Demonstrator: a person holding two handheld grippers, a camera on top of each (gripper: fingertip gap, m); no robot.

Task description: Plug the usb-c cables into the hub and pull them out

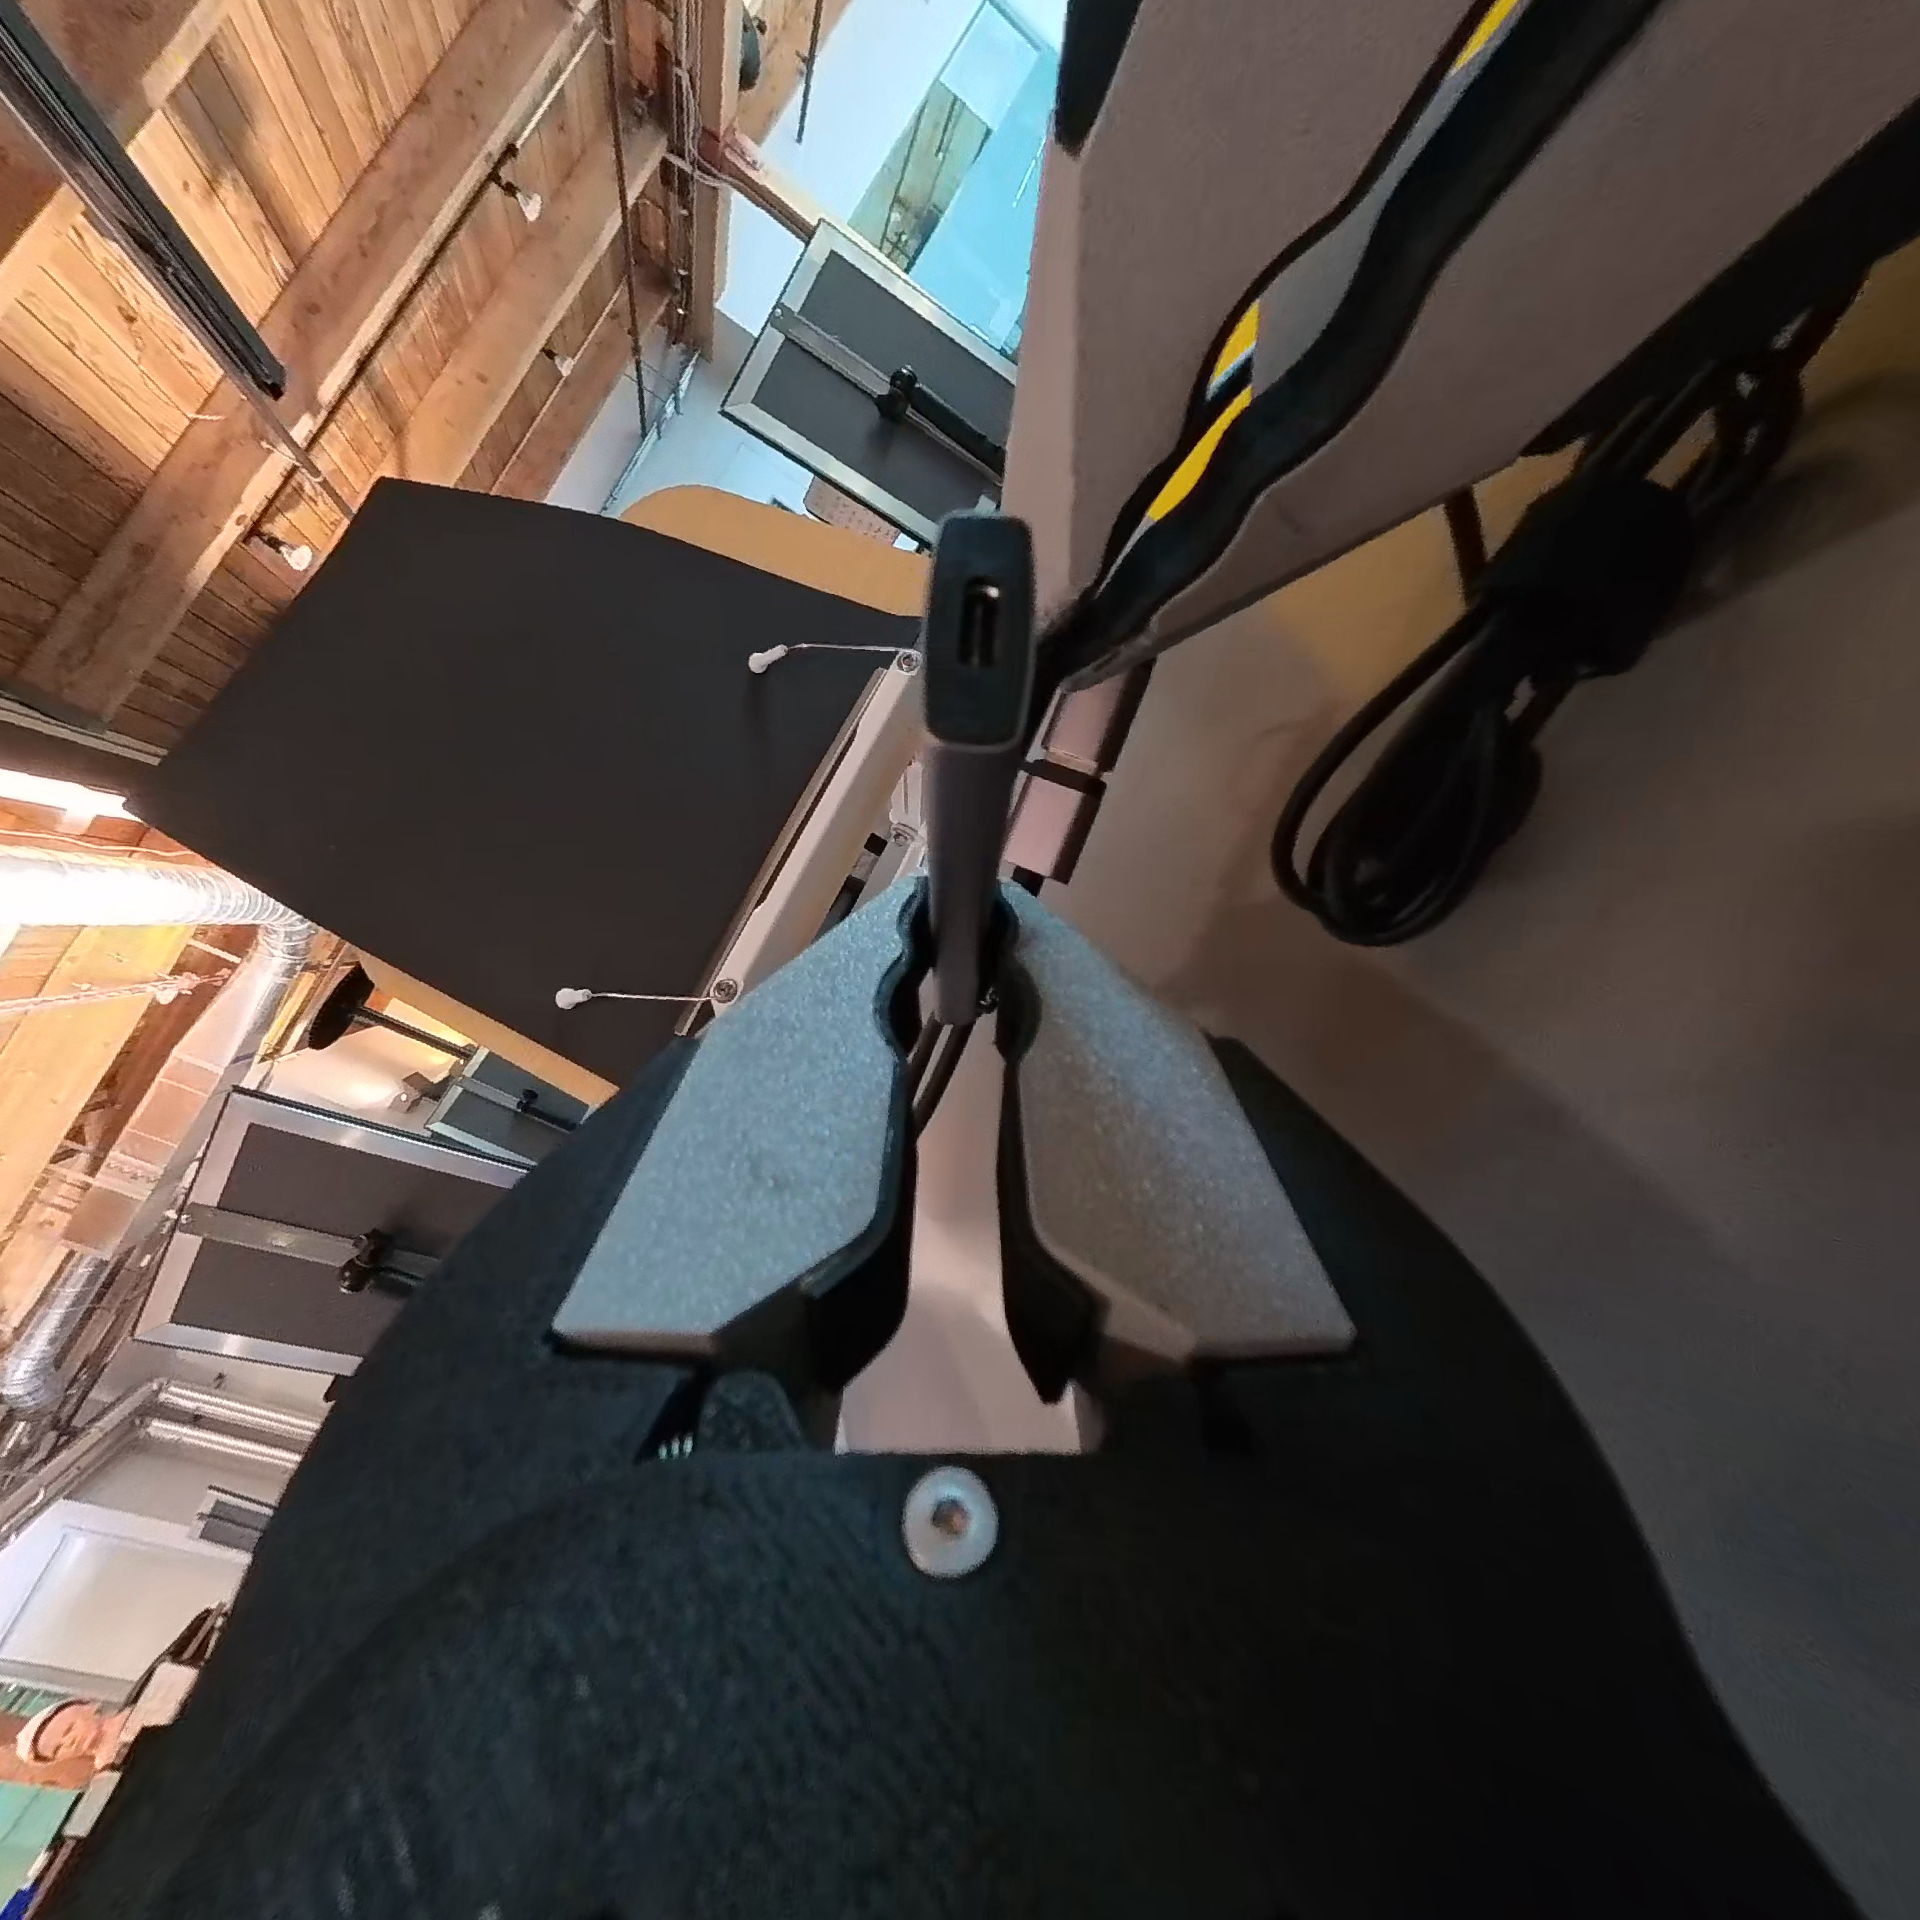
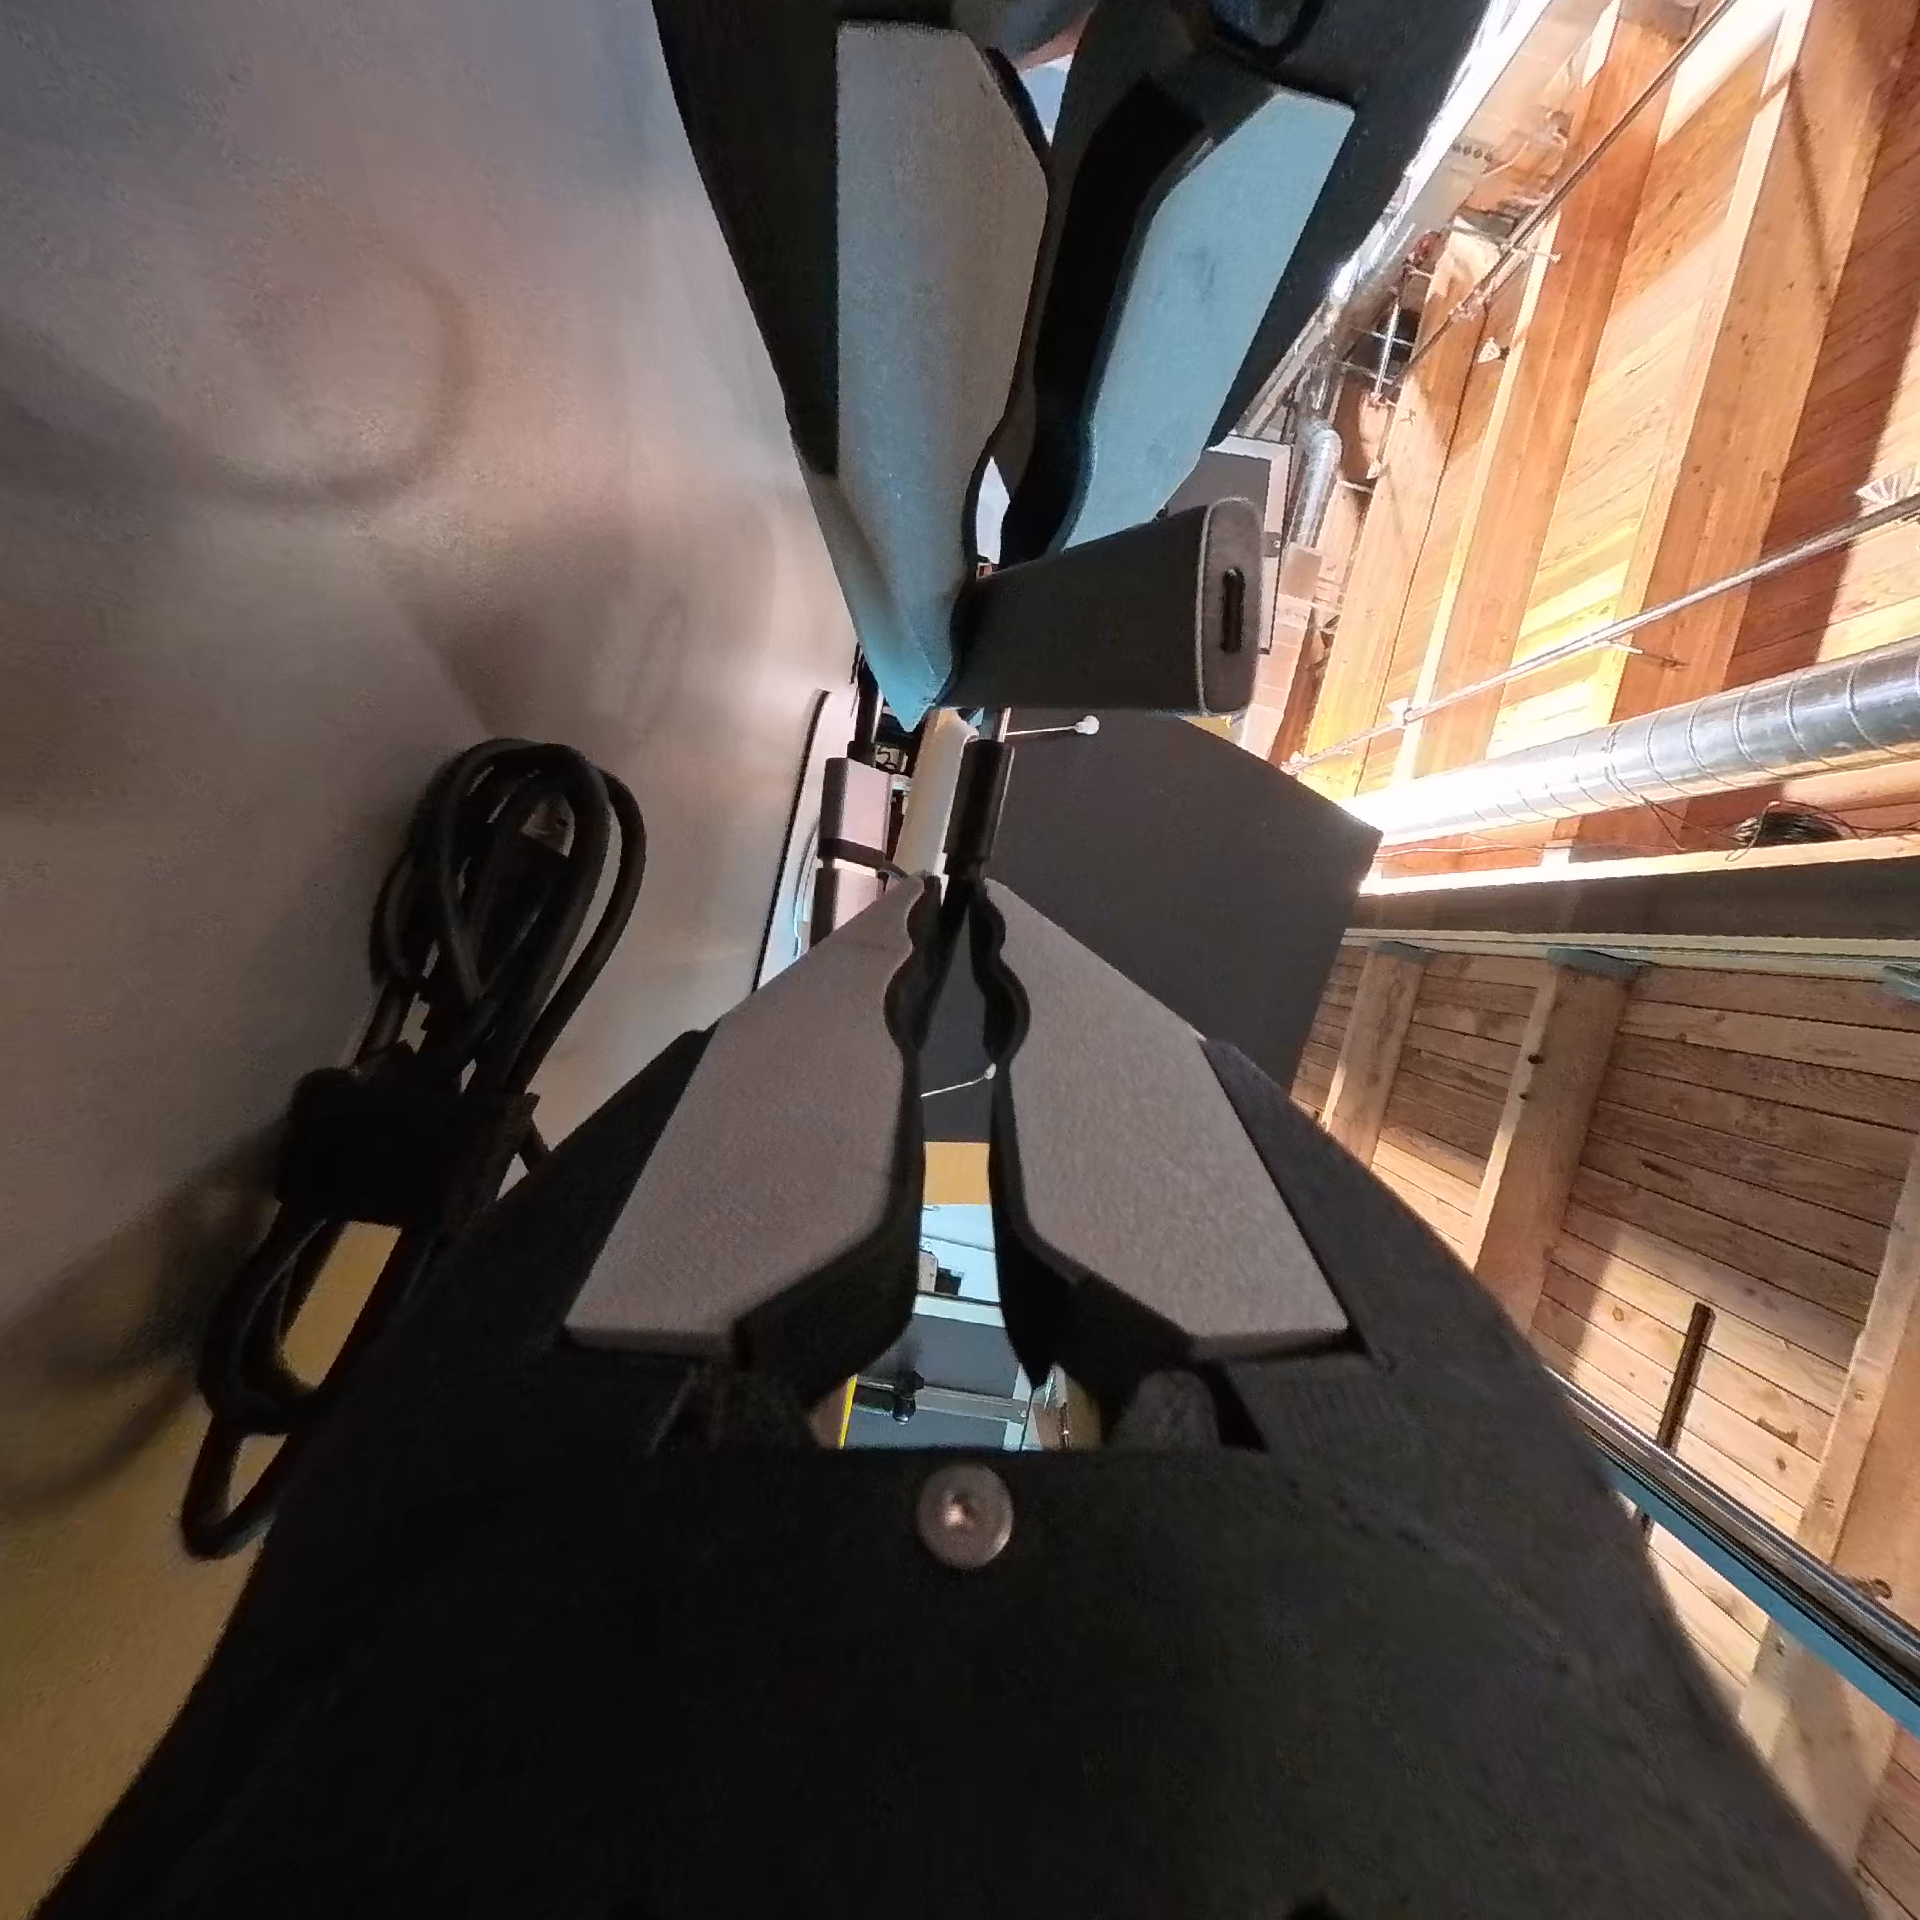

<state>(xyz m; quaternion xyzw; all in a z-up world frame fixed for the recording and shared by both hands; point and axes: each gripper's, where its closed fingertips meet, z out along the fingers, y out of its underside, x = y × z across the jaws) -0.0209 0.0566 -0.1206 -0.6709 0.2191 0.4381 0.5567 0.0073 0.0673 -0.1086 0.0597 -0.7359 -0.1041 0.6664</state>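
Note:
My left gripper is shut on a slim grey hub, seen edge-on, with an empty USB-C port on its free end. In the right wrist view the left gripper holds the same hub from above. My right gripper is shut on a black USB-C cable plug, whose tip meets the hub's long side near the left fingers. Whether the plug is seated I cannot tell. In the left wrist view the right gripper reaches the hub from the upper right.
A bundled coil of black cable lies on the grey table surface, also in the left wrist view. A dark panel stands beyond the table edge. A white piece sits beside the plug. The tips of one gripper are about 4 centimetres away from the tips of the other.

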